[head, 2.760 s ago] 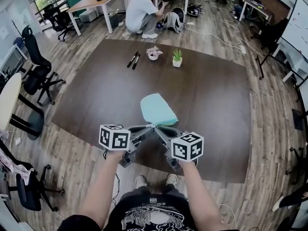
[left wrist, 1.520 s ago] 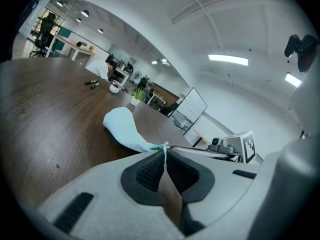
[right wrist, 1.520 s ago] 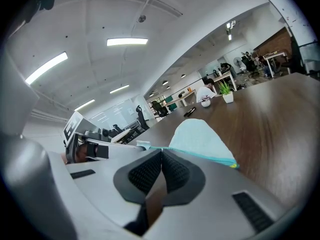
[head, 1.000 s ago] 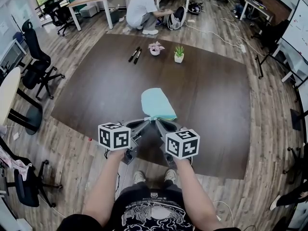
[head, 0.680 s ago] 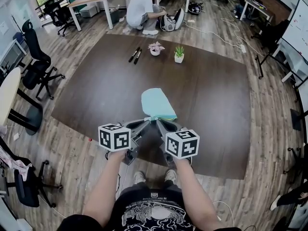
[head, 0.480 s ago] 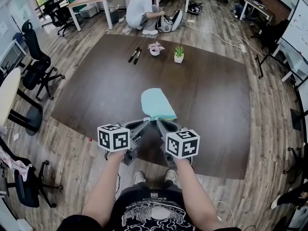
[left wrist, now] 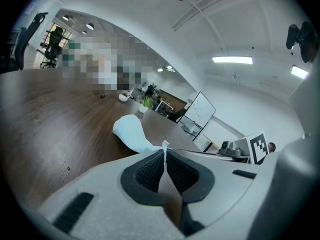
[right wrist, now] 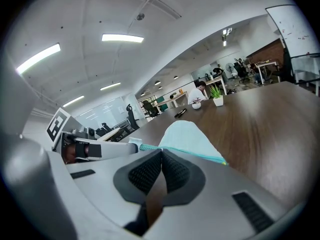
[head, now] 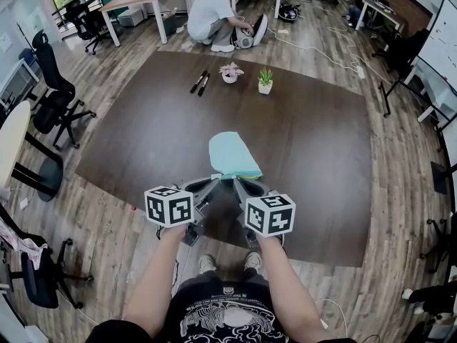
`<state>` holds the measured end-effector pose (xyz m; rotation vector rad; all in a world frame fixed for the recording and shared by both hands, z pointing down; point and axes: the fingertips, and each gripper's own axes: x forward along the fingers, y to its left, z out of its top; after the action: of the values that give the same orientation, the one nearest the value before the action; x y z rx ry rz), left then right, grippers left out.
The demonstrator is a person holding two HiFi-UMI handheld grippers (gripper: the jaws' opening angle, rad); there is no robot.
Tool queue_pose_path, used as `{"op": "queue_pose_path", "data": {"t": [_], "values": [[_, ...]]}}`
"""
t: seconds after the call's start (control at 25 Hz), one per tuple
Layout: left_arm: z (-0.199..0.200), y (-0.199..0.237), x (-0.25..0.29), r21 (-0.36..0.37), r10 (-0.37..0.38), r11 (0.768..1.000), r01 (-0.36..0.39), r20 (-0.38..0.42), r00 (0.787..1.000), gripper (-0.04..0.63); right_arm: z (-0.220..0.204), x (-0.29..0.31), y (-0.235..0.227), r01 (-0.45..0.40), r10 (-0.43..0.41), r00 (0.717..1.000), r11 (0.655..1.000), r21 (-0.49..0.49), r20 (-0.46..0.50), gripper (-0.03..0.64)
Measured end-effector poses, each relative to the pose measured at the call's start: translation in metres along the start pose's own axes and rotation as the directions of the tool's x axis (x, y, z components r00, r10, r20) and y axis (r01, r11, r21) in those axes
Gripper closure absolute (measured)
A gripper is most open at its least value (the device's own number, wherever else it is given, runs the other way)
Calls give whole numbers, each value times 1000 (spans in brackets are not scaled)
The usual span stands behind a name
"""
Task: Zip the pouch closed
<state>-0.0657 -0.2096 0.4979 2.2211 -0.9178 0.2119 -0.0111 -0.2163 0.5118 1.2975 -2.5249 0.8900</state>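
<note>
Pouch [head: 232, 156] unmoved, pale teal, soft, lying on dark table [head: 321, 141]

One teal pouch [head: 233, 154], two black markers [head: 196, 81] [head: 204, 84], two small potted plants [head: 230, 72] [head: 265, 81], one brown table [head: 321, 148].

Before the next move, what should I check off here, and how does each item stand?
1. Left gripper shut on the pouch end: ok.
2. Right gripper jaws shut: ok.
3. Right gripper pinching the zipper pull: cannot tell.
4. Pouch's far end resting on the table: ok.
5. Markers and pots well clear of the pouch: ok.
6. How far the zipper is closed: cannot tell.
</note>
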Motion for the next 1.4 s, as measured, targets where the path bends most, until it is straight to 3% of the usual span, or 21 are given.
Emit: {"op": "queue_pose_path", "data": {"t": [1.4], "values": [[-1, 26, -12, -26, 124, 992, -123, 52, 991, 572, -5, -6, -13, 52, -52, 999, 999, -3, -9, 617]]}}
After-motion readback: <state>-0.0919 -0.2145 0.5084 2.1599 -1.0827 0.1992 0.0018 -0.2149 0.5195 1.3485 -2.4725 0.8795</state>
